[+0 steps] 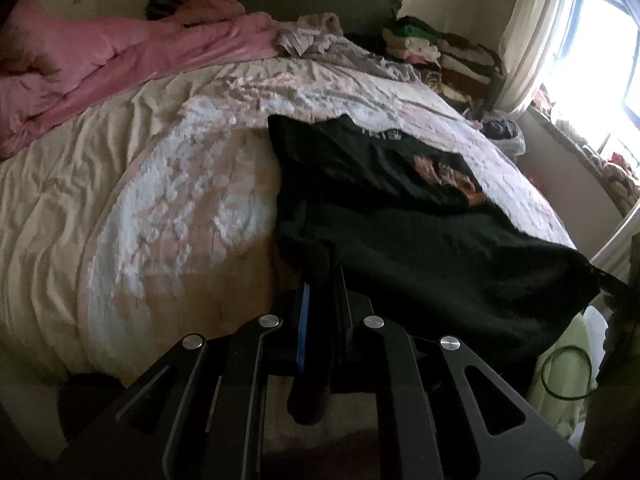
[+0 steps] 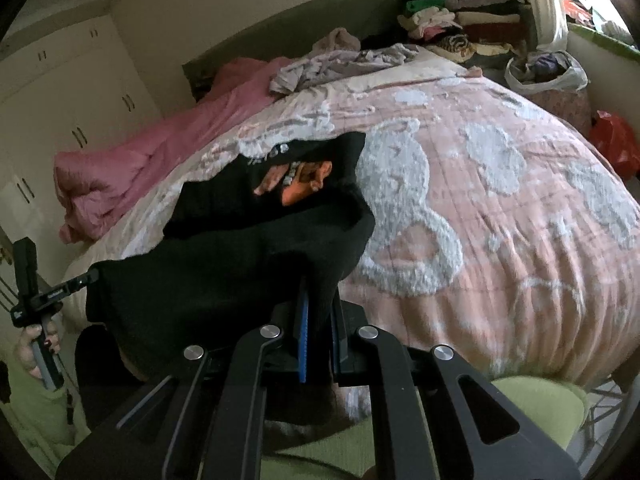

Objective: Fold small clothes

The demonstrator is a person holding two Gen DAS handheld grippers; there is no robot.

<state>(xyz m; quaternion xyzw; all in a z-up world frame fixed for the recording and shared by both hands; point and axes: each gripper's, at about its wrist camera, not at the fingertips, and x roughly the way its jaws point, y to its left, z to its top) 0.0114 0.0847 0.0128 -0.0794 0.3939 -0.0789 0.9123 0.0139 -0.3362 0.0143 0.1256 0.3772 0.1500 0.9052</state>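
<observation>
- While both tools sit low in the centre of their frames, we see the left gripper [image 1: 320, 280] closed tight on a bunch of the black T-shirt [image 1: 400, 216], dark cloth filling the narrow slot between its blue-edged pads and hanging down below them.
- We see the right gripper [image 2: 318, 304] closed the same way on another part of the black T-shirt [image 2: 248, 248], its fingers drawn together with only the pinched fabric between them.
- From the left wrist view, the shirt runs from the centre of the frame toward the lower right, its far part lying on the pink-and-white quilt [image 1: 180, 200] and its near edge stretched out to the right edge of the picture.
- From the right wrist view, the shirt lies left of centre on the quilt [image 2: 500, 220], its orange print [image 2: 300, 184] facing up in a fold near the middle of the frame.
- At the lower left of the right wrist view we see the left hand [image 2: 36, 344] gripping the handle of the other tool, which touches the shirt's near left corner.
- We see a rumpled pink comforter [image 1: 100, 64] in the upper left of the left wrist view.
- We see a stack of folded clothes [image 1: 436, 48] at the upper right, near the window [image 1: 600, 40].
</observation>
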